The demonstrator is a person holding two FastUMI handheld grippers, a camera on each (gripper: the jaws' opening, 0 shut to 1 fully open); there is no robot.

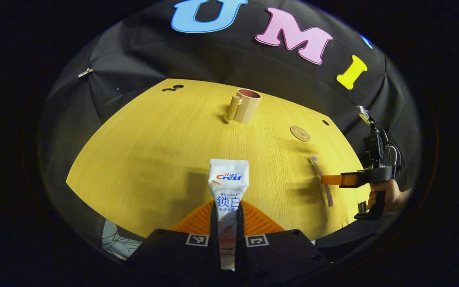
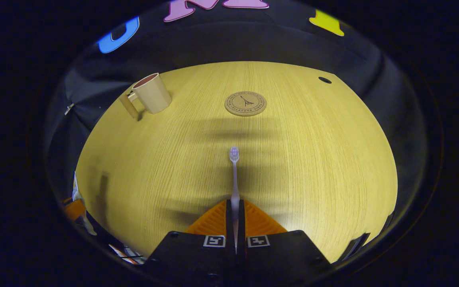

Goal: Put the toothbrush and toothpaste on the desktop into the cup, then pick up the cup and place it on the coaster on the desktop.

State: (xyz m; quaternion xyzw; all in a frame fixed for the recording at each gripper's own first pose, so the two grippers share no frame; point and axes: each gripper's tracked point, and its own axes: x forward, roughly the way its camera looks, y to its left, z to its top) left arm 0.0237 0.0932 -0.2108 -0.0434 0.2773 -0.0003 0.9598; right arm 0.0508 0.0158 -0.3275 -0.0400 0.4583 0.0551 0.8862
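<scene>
In the left gripper view, we find the left gripper [image 1: 227, 217] closed on the toothpaste [image 1: 228, 187], both fingers pressing the tube near its lower end, with the crimped end pointing forward over the desktop [image 1: 142, 151]. The cup [image 1: 247, 105] stands upright near the far edge, empty as far as we can see into it, handle toward the left of this view. The coaster [image 1: 300, 133] lies bare to the right of the cup, well apart from it. At the right margin we see the right gripper [image 1: 325, 180], held by a hand [image 1: 389, 197], with the toothbrush [image 1: 322, 179] across its fingers.

In the right gripper view, that gripper [image 2: 235, 217] is clamped on the toothbrush's [image 2: 234, 179] handle, the bristle head pointing forward toward the coaster [image 2: 246, 103]. The cup [image 2: 152, 95] sits far left. Whether the brush is clear of the wood we cannot say for certain.

We judge both items gripped and neither yet in the cup; both insertions and the cup's transfer remain. The coaster's printed face reads plainly here; the left gripper view gives the side-on look at the right gripper.
</scene>
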